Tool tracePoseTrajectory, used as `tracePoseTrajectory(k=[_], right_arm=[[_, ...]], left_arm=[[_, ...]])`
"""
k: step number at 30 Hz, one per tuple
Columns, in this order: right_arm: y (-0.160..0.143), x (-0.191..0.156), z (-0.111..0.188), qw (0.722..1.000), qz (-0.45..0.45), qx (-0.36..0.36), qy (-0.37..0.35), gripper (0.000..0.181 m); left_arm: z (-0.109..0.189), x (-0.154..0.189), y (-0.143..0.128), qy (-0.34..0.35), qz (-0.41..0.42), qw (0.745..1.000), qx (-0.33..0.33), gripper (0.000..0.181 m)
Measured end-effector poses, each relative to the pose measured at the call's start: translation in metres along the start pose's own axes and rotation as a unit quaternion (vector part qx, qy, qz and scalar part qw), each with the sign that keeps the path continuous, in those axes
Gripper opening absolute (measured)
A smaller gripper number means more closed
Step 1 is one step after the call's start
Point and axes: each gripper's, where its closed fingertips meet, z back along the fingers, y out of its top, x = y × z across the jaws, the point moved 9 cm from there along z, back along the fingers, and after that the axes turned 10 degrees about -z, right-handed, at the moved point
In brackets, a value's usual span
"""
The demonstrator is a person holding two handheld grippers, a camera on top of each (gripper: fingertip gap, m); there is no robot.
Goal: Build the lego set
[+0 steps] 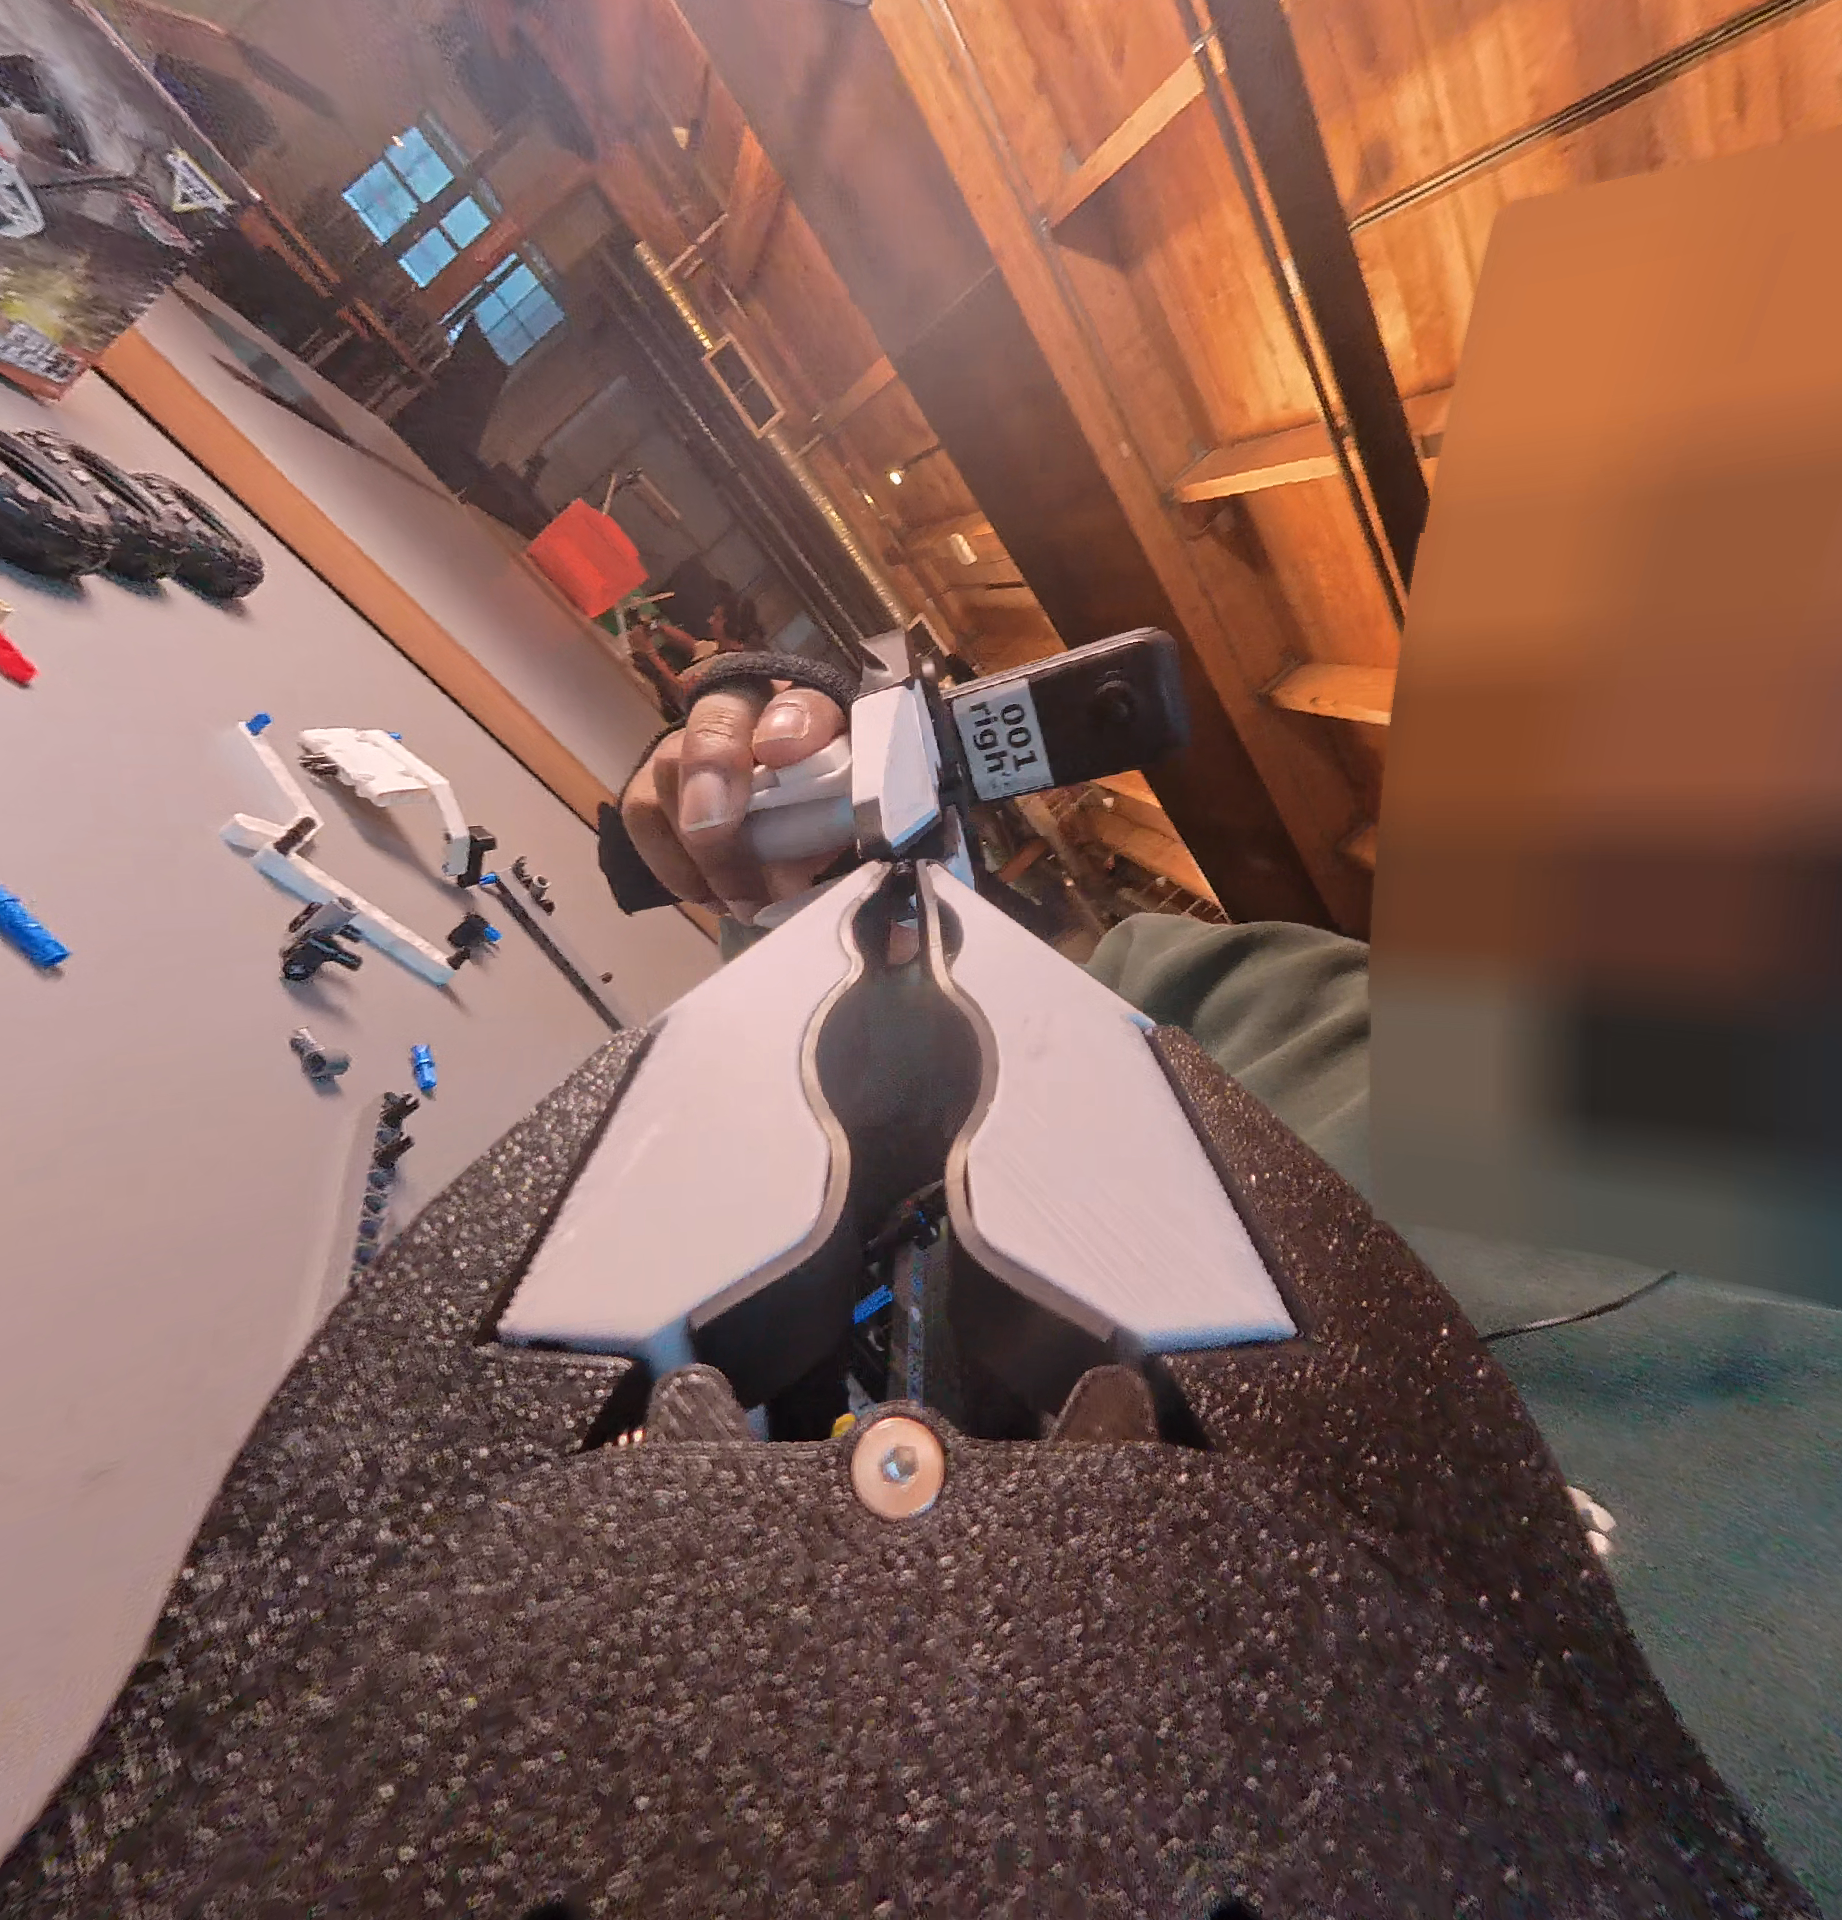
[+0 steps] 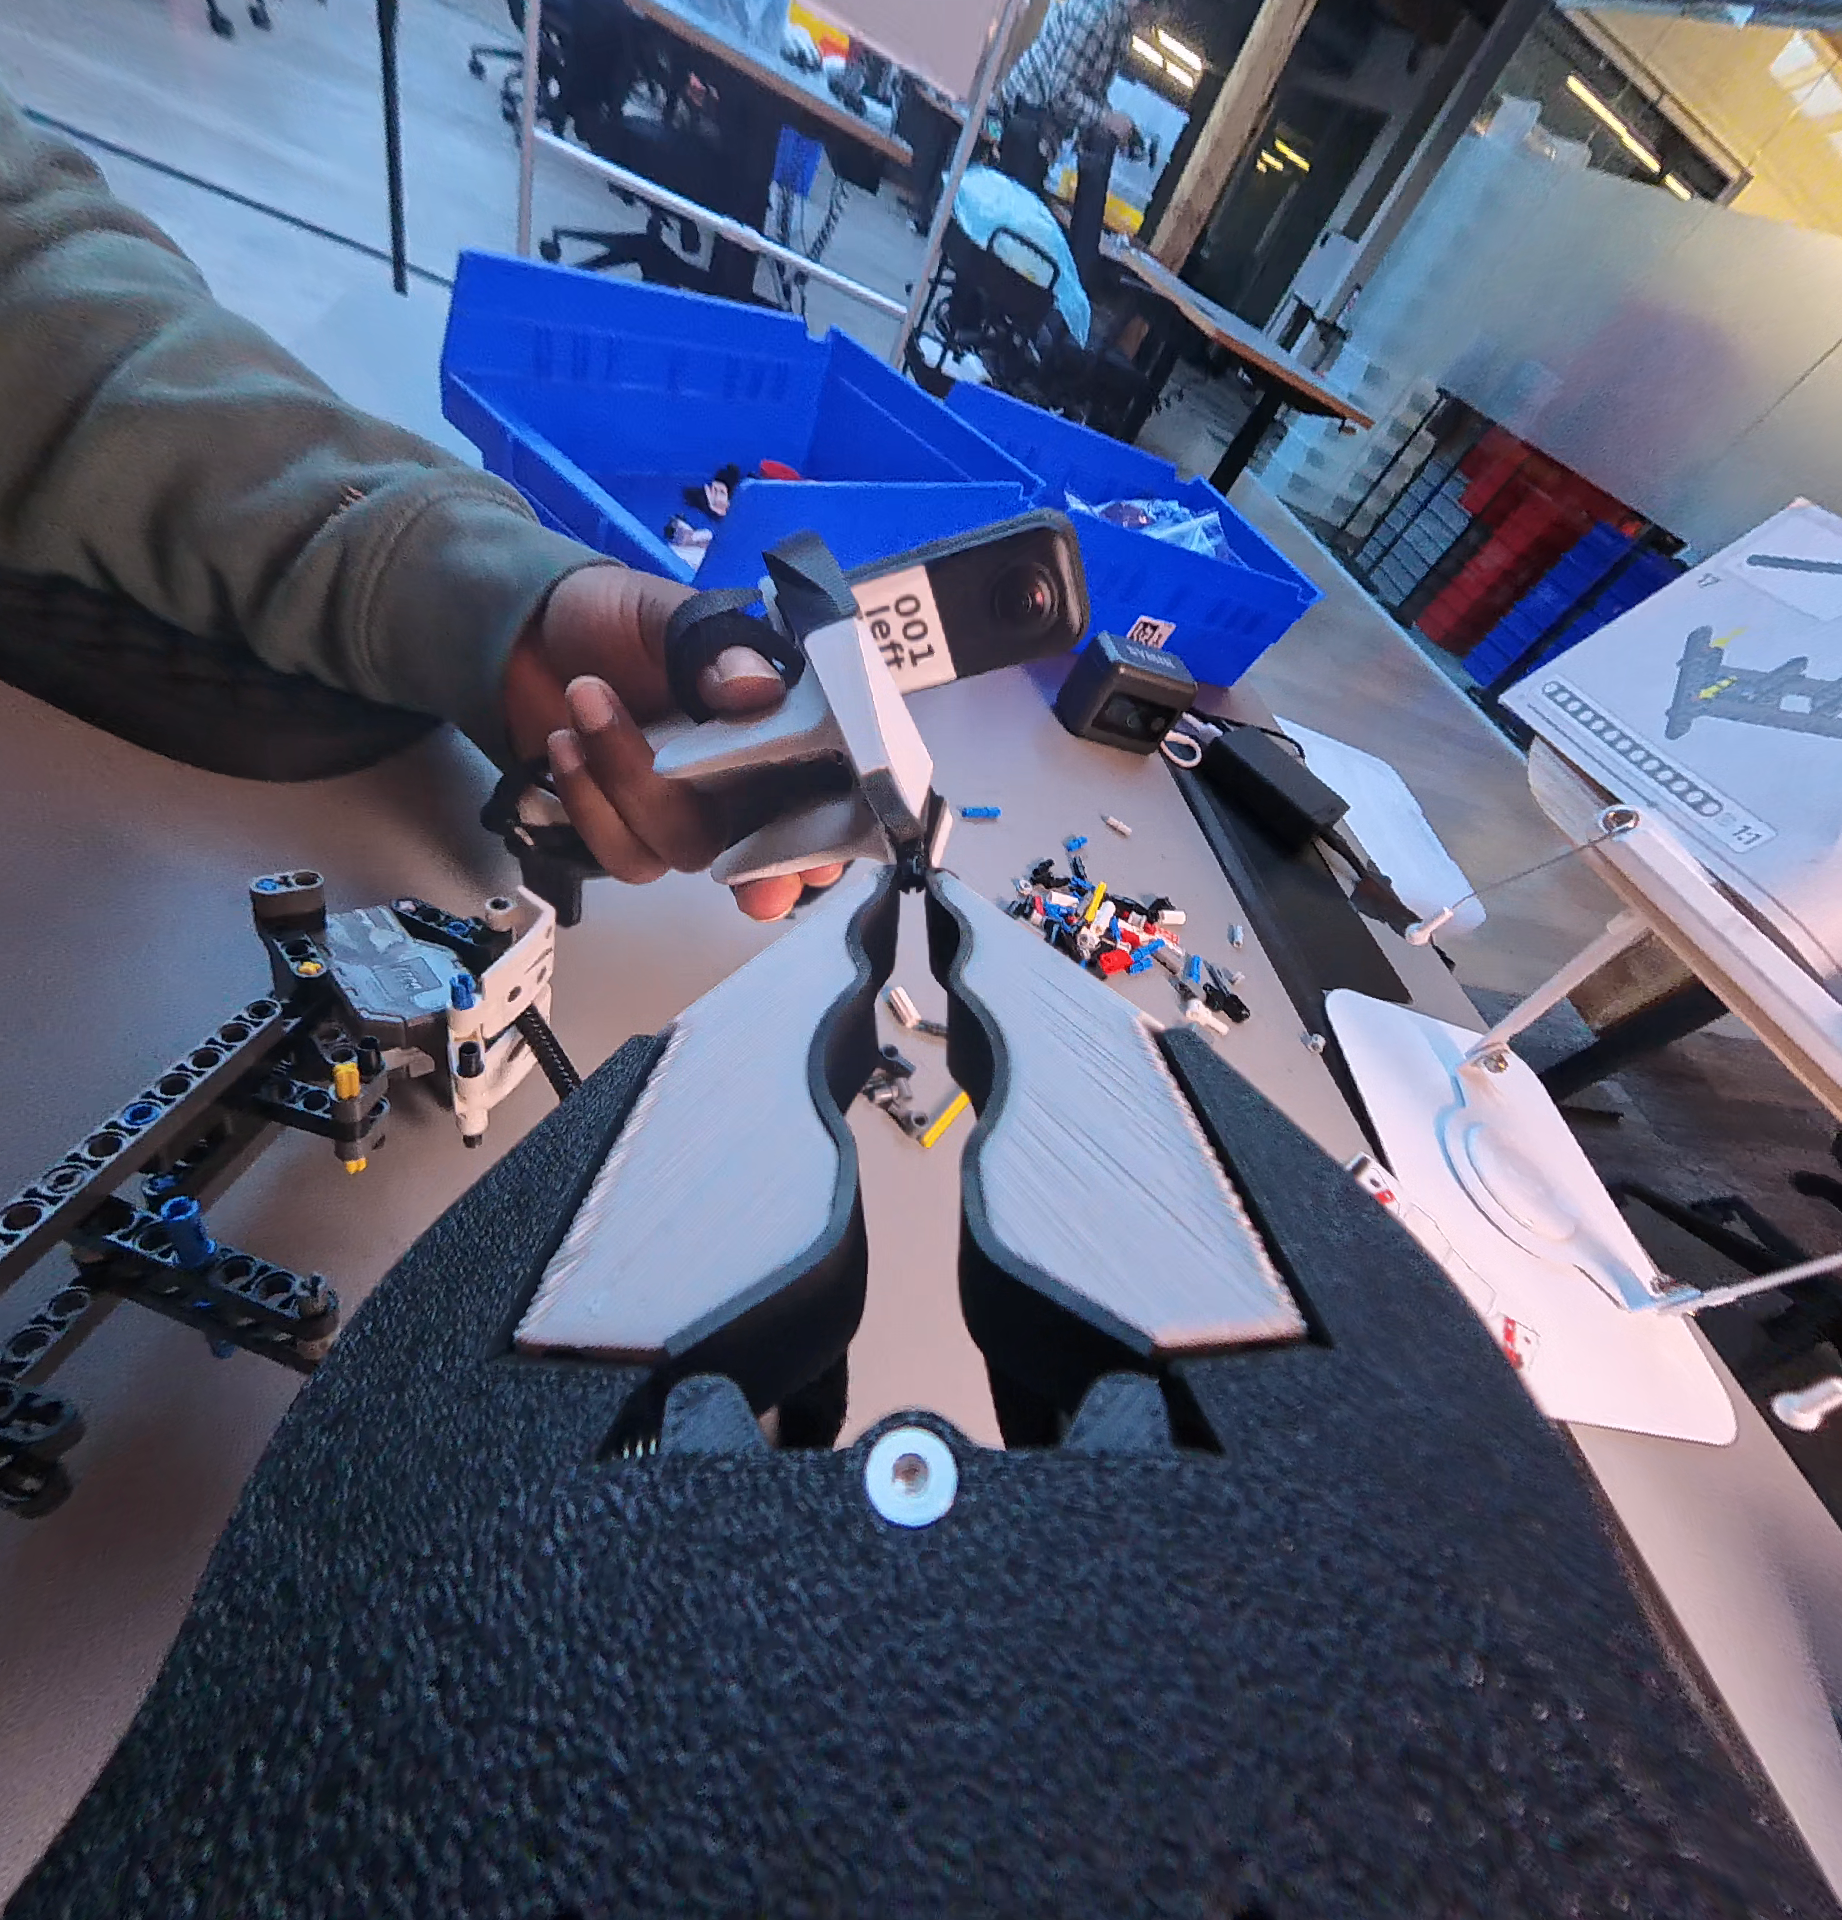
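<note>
My left gripper [image 1: 901, 881] and my right gripper [image 2: 911, 878] meet tip to tip in the air above the grey table [image 1: 117, 1091]. Each looks shut on a small black Lego piece [image 1: 902, 891] pinched at its tips; the same piece shows in the right wrist view [image 2: 910, 864]. I cannot tell whether it is one piece or two joined. A partly built black Technic frame [image 2: 169, 1143] with a grey and white block lies on the table to the left. A pile of small mixed pieces [image 2: 1114, 935] lies beyond the right gripper.
White assemblies [image 1: 377, 774], black tyres [image 1: 96, 520], blue pieces [image 1: 13, 920] and the set's box [image 1: 65, 177] lie on the table. Blue bins [image 2: 792, 436], a small camera [image 2: 1125, 691], a black adapter [image 2: 1275, 784] and an instruction booklet [image 2: 1727, 675] on a white stand [image 2: 1519, 1226] stand at the right. Both grippers' tips are close together, under 4 cm apart.
</note>
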Motion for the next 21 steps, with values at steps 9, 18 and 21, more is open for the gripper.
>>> tracePoseTrajectory(k=[9, 18, 21], right_arm=[[0.005, 0.103, 0.018, 0.980, -0.046, 0.070, -0.181, 0.009], [-0.029, 0.303, 0.024, 0.891, -0.102, 0.079, -0.435, 0.000], [-0.035, 0.324, 0.014, 0.889, -0.111, 0.066, -0.439, 0.000]], left_arm=[[0.019, -0.005, 0.012, 0.039, -0.044, 0.997, 0.050, 0.003], [0.026, -0.013, 0.008, 0.077, -0.065, 0.994, 0.036, 0.003], [0.027, -0.017, 0.007, 0.082, -0.067, 0.994, 0.030, 0.004]])
